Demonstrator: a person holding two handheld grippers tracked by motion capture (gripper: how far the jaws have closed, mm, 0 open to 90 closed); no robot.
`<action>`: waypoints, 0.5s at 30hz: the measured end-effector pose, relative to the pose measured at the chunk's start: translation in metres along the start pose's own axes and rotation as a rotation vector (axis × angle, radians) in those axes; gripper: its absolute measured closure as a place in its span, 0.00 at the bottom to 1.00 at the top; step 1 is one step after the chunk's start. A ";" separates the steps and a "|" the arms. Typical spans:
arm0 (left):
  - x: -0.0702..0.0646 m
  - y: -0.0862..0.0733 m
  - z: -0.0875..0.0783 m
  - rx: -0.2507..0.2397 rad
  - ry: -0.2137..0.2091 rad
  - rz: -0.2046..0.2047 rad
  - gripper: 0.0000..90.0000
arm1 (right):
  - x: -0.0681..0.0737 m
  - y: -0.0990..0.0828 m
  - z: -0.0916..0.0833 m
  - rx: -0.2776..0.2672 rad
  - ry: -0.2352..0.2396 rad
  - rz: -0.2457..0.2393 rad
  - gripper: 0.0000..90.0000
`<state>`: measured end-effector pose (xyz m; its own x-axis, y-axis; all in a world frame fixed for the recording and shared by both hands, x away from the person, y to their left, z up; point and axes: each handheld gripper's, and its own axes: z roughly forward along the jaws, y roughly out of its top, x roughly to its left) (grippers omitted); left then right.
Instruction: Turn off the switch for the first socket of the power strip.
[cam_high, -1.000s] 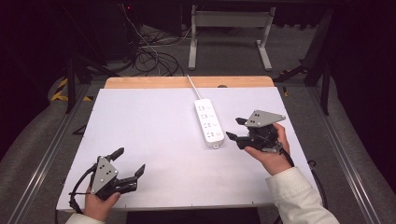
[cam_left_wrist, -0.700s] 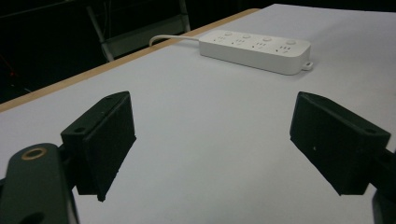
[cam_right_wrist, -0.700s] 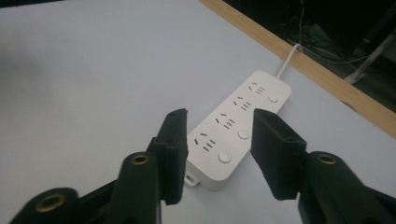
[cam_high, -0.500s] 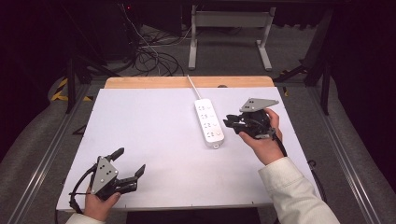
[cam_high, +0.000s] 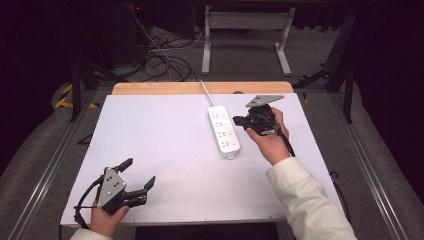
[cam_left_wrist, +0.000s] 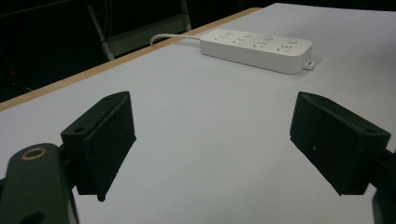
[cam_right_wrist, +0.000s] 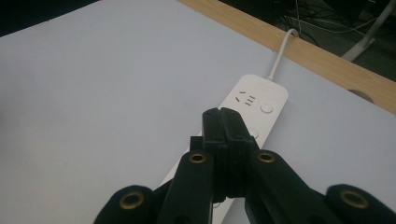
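A power strip (cam_high: 224, 132) lies on the worktop (cam_high: 165, 140), right of centre, its cord (cam_high: 204, 93) running off the far edge. The right gripper (cam_high: 241, 120) sits just beside the strip's right side. The left gripper (cam_high: 138, 179) rests at the near left corner, well apart.

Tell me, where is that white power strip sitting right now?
In the high view the white power strip lies on the table's far right part, its cord running off the far edge, with the right gripper shut just beside it.
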<state>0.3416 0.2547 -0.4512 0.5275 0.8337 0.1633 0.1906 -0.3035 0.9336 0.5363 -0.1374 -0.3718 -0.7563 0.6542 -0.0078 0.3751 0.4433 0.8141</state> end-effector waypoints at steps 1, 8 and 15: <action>0.000 0.000 0.000 0.000 0.000 0.000 0.16 | -0.001 0.000 0.003 -0.001 0.000 0.002 1.00; 0.000 0.000 0.000 0.000 0.000 0.000 0.16 | -0.008 0.003 0.022 0.006 -0.025 0.002 1.00; 0.000 0.000 0.000 0.002 -0.001 0.004 0.16 | -0.013 0.004 0.041 0.015 -0.027 -0.051 1.00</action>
<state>0.3419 0.2549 -0.4514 0.5293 0.8318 0.1671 0.1898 -0.3080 0.9323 0.5694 -0.1192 -0.3919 -0.7598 0.6469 -0.0649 0.3443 0.4851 0.8038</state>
